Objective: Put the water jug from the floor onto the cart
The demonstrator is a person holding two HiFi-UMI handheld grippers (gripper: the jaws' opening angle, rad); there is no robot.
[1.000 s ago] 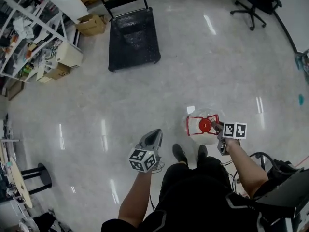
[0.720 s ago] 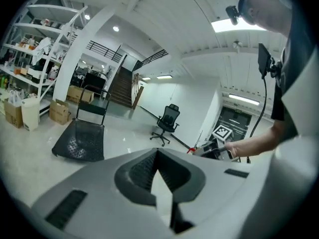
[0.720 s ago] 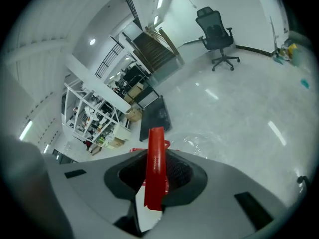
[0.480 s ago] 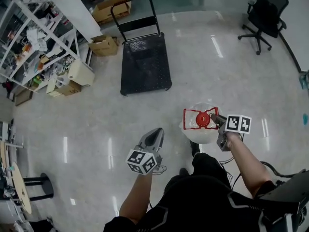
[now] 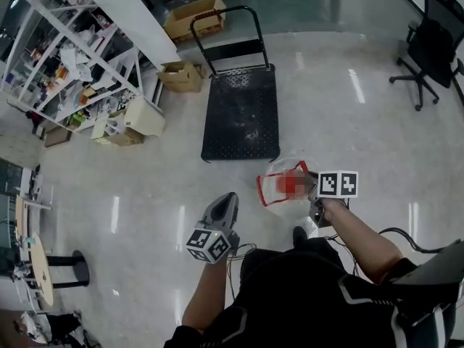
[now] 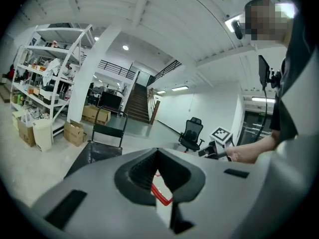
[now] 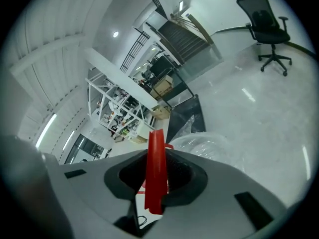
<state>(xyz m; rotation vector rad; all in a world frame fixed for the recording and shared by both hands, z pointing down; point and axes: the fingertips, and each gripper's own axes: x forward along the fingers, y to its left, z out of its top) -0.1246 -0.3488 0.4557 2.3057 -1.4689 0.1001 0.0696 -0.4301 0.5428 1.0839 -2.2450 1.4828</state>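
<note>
**Red handle (image 7: 155,168) clamped, water jug (image 5: 279,187) hanging near the cart (image 5: 243,114)**

The right gripper (image 5: 306,186) has its jaws closed on the jug's red handle, which stands upright between them in the right gripper view. The clear jug hangs below that gripper over the pale floor (image 5: 348,122), just short of the near edge of the black flatbed cart and not on its deck. The left gripper (image 5: 226,200) is held out beside it, jaws together at the tips and holding nothing. Shelving (image 5: 65,56) and cardboard boxes (image 5: 181,76) stand left of the cart.
</note>
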